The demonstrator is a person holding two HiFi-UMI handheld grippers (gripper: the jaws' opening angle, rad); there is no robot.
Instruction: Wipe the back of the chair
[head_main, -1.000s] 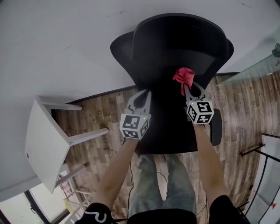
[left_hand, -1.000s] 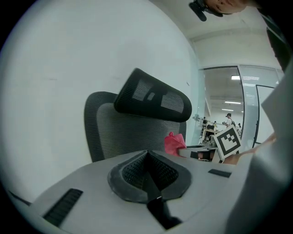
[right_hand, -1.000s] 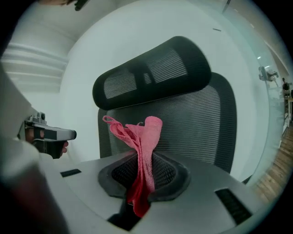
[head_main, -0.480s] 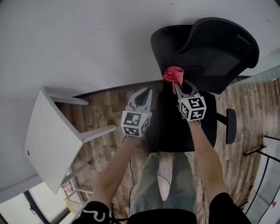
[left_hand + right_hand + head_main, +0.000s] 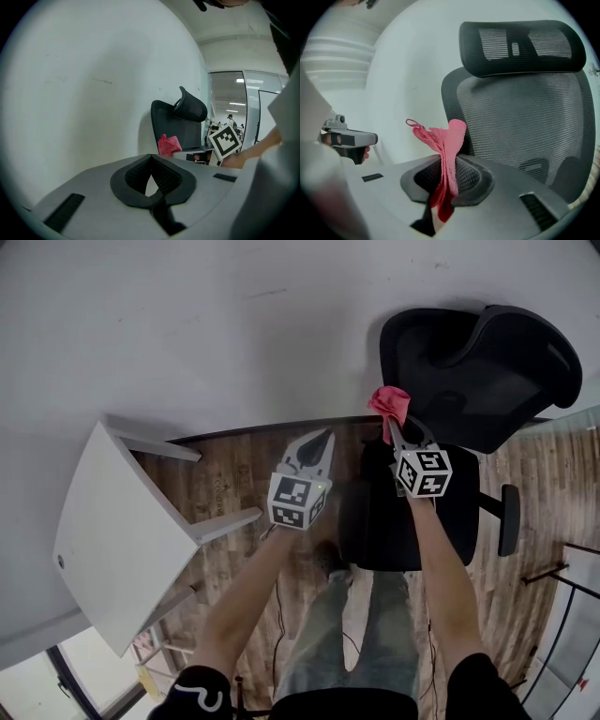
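The brown wood-plank floor carries a black mesh office chair near the wall. A white rectangular table stands well apart, leftward.

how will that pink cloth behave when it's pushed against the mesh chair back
Probably floppy: the crumpled pink cloth folds and bunches where the right claw pinches it. Likely light, since its free end stands up unsupported. It may drag on the black mesh chair back.

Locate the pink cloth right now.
In the head view the pink cloth sits right of centre, pinched by the right gripper, at the left edge of the black chair, by its backrest.
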